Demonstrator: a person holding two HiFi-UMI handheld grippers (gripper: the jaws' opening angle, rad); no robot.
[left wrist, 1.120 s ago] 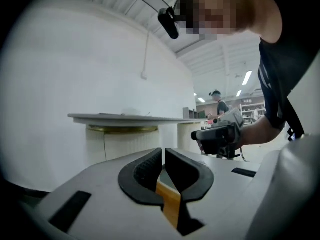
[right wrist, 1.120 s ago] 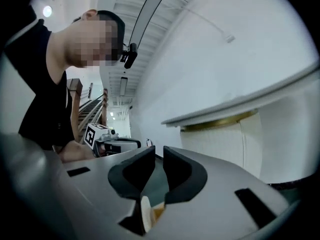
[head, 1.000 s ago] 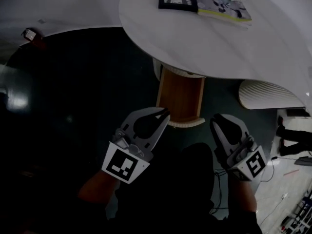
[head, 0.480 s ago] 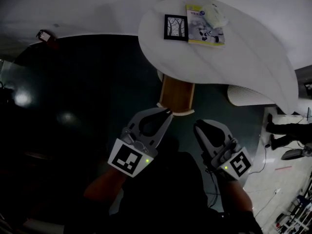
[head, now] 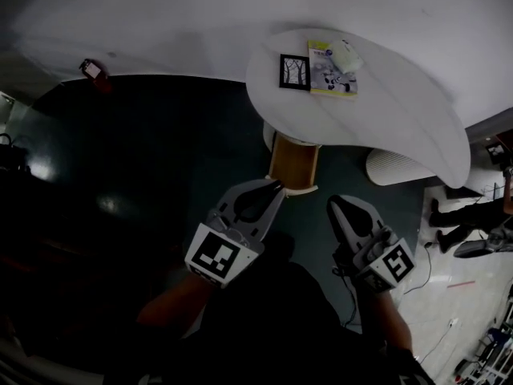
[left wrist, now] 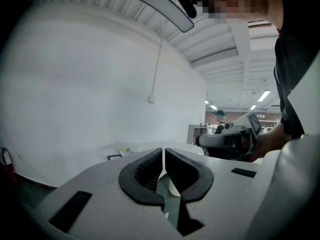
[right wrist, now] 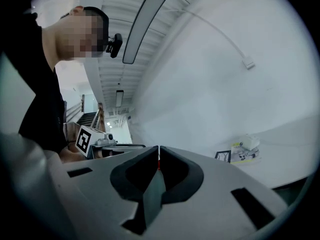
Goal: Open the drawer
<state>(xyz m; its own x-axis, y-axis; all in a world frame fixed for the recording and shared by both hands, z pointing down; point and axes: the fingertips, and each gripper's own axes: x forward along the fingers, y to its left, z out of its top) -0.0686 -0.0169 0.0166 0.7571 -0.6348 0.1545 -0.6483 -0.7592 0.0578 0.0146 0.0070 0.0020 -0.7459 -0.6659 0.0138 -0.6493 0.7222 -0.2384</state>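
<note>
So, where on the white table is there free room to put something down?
The table is bare from the framed picture and the booklet to its rim above the drawer, and along its right end. It is crowded only at the far side, where those two lie side by side, a white object on the booklet.

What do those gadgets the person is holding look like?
The left hand-held gripper and right hand-held gripper match: a light grey shell tapering to two jaws lined with ribbed black pads, and a white cube with black square markers at the back. The person wears a dark top.
</note>
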